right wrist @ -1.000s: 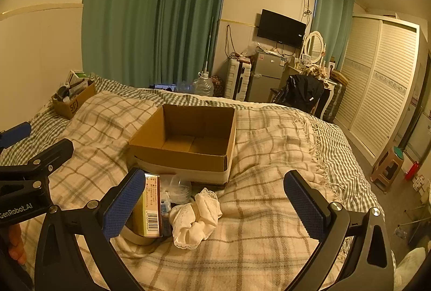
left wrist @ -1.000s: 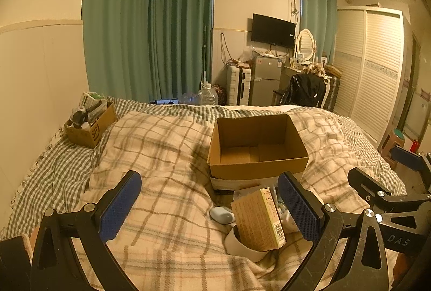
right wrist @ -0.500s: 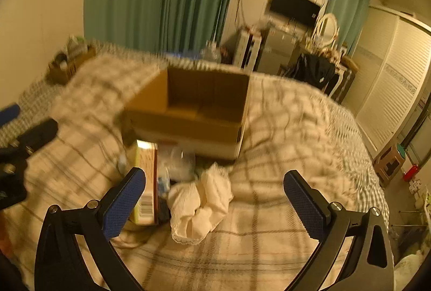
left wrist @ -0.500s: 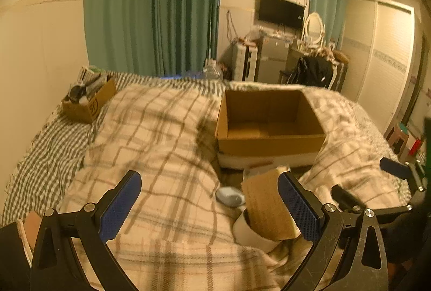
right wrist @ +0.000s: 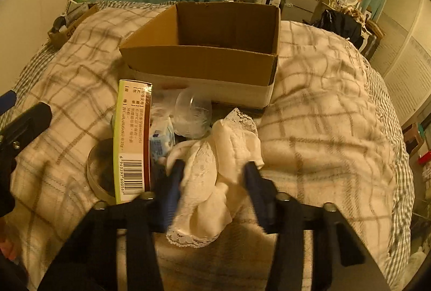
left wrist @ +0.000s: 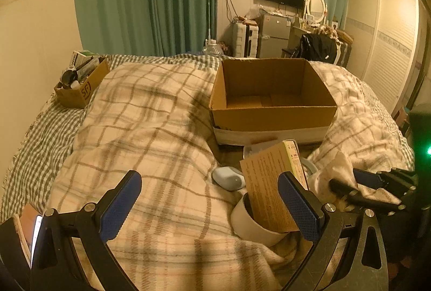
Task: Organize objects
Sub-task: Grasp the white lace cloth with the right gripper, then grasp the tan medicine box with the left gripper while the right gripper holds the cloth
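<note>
Barely begun, by the look of it: the cardboard box [right wrist: 204, 48] on the bed sits empty, while the carton [right wrist: 132, 140], clear cup [right wrist: 192, 113], small packet [right wrist: 161, 140] and white lace cloth [right wrist: 215, 169] lie heaped just before it. The right tongs [right wrist: 212, 183] straddle the cloth, blurred, part-closed; whether they pinch it I cannot tell. The left tongs [left wrist: 210, 204] hang spread wide, holding nothing
</note>
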`<action>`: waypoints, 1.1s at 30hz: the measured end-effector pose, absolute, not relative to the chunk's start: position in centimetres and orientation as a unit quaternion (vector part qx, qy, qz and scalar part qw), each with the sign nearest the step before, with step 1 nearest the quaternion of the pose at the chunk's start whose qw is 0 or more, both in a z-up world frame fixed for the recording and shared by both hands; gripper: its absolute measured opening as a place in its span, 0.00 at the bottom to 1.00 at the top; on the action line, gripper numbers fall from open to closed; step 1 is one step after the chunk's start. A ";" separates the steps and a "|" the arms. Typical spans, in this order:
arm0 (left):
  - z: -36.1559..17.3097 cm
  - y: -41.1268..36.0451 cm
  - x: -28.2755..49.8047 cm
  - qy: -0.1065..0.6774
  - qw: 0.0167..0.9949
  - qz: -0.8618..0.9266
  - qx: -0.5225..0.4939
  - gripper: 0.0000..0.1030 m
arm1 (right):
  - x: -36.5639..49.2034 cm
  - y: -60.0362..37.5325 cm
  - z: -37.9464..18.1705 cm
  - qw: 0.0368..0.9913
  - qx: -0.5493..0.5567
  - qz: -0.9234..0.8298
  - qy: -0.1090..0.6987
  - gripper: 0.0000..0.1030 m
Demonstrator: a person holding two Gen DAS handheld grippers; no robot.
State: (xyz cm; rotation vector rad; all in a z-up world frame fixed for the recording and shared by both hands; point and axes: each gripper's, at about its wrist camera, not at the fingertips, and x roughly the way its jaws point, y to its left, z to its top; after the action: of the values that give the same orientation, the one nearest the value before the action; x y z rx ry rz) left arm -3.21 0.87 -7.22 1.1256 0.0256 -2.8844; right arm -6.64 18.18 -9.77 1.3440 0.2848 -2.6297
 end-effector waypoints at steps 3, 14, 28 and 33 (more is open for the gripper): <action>-7.3 2.0 -3.3 0.000 0.017 -0.930 0.366 1.00 | -5.7 19.1 -7.8 0.092 0.418 -0.899 0.089 0.16; -9.8 8.1 -5.3 -0.034 -0.013 -0.913 0.407 0.91 | -5.7 24.0 -3.6 0.073 0.369 -0.925 0.058 0.13; -11.4 8.5 -4.4 -0.057 -0.035 -0.891 0.449 0.55 | -5.7 24.8 -5.5 0.089 0.385 -0.918 0.043 0.13; -9.9 7.6 -4.7 -0.045 -0.022 -0.897 0.440 0.43 | -5.1 24.3 -5.1 0.091 0.381 -0.919 0.048 0.13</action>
State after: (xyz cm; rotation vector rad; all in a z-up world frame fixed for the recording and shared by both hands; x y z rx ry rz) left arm -4.66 7.61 -9.86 1.4019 -0.1431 -2.8567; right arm -5.13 24.29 -5.11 1.1309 0.1439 -2.7301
